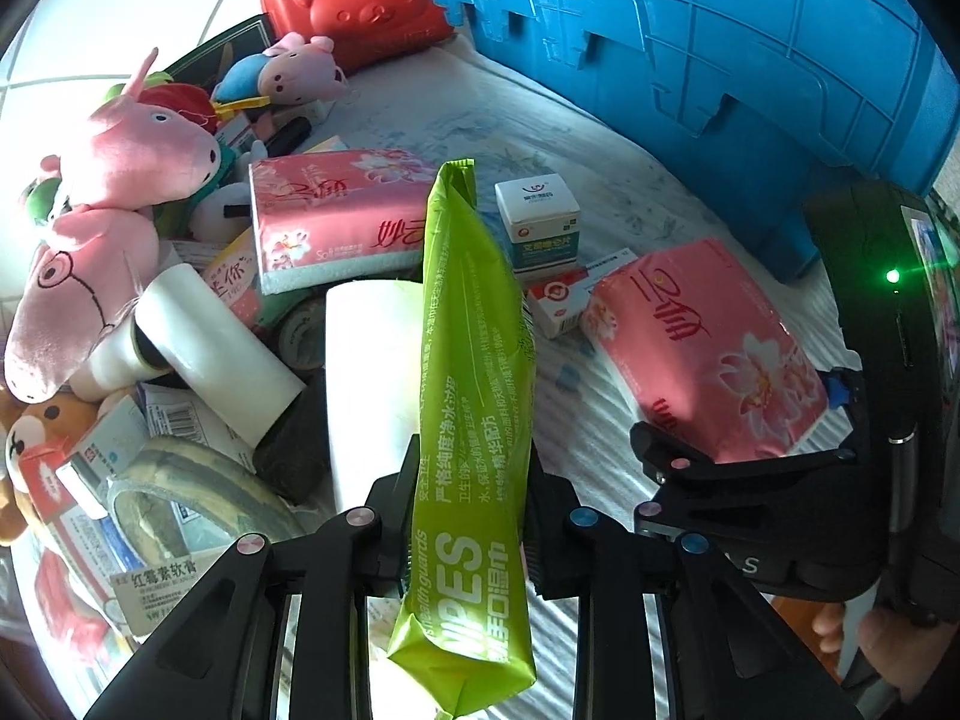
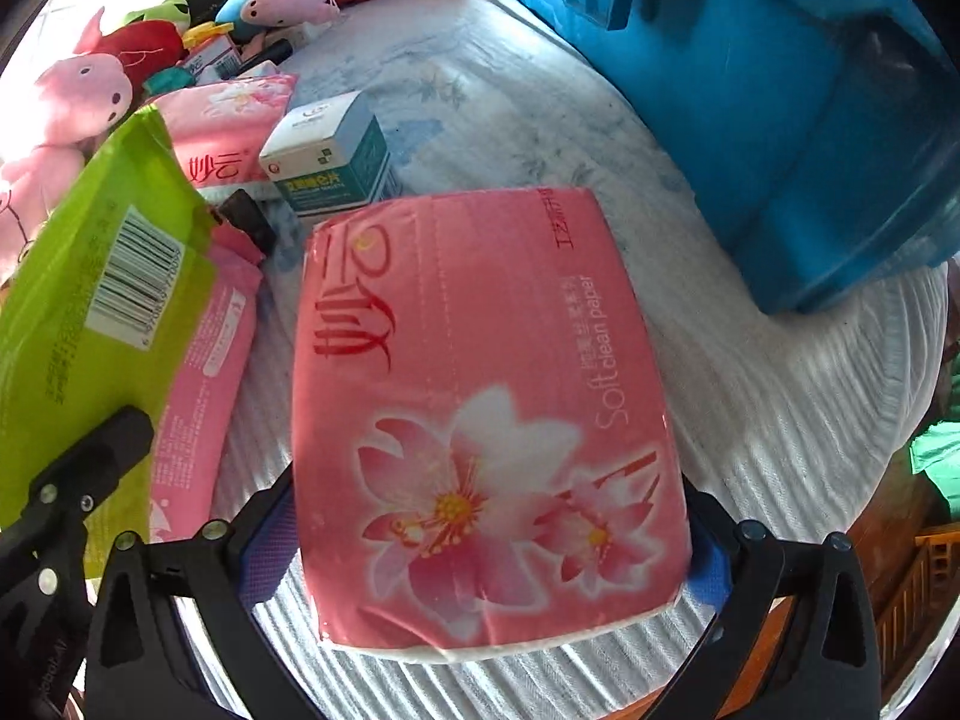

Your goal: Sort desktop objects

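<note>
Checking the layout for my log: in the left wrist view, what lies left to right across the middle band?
Pink pig plush → white roll → green wipes pack held by the left gripper → white-and-teal box → pink tissue pack in the right gripper.

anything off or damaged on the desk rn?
No damage or spills visible. The left pile is a jumble: a white roll lies tilted among plush toys and boxes. Left gripper holds the green wipes pack; right gripper holds a pink tissue pack.
</note>
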Demonstrator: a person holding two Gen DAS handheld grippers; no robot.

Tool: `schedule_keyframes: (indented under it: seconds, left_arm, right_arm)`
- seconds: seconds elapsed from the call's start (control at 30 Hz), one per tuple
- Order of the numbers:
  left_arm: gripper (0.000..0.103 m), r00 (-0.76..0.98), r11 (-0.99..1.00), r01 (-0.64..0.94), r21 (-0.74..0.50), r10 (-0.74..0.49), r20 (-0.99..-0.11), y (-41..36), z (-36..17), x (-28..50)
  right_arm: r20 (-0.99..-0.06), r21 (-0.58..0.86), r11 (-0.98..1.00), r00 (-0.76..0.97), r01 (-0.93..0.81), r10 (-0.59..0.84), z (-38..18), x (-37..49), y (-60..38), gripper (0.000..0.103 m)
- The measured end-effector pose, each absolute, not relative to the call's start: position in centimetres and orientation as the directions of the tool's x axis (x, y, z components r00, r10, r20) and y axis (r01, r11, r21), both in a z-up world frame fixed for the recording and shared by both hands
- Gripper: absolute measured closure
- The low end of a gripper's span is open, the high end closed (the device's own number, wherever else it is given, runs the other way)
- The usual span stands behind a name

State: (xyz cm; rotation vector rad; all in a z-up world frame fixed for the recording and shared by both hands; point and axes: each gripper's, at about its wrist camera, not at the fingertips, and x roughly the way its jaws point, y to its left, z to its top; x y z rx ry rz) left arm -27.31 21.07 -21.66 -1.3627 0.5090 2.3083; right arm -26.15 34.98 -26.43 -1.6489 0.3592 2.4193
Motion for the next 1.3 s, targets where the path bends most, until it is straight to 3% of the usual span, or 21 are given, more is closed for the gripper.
schedule_keyframes:
  seconds: [0.07,0.1,0.23,0.93,1.3]
  left_arm:
    - [0.077,-0.438,-0.855,-0.509,0.099,0.158,-0.885,21.0,-21.6,-27.0]
    - [0.077,-0.437,-0.858,-0.504,0.098,0.156,-0.886,21.0,-21.6,-26.9]
    - [0.077,-0.437,-0.868,-0.488,0.093,0.151,-0.887,20.9,-21.5,-26.3]
    - [0.078,-0.62,-0.973,-0.219,0.077,0.078,-0.781,16.5,-14.3,-20.1]
    - [0.077,-0.673,-0.973,-0.218,0.07,0.098,-0.733,13.8,-11.3,-14.8]
  right_arm:
    - [-0.935,0.084,-0.95,-0.354,-0.3,0.029,-26.2,-26.0,35.0,0.001]
    - [-0.934,0.082,-0.952,-0.356,-0.294,0.029,-26.0,-25.8,34.9,0.008]
    - [-0.932,0.065,-0.966,-0.362,-0.251,0.031,-25.2,-25.1,34.3,0.01]
    - [-0.843,0.039,-0.999,-0.537,-0.025,-0.019,-16.5,-19.9,33.2,0.01]
    - [-0.784,0.017,-1.0,-0.62,0.003,-0.015,-12.1,-15.1,31.0,0.01]
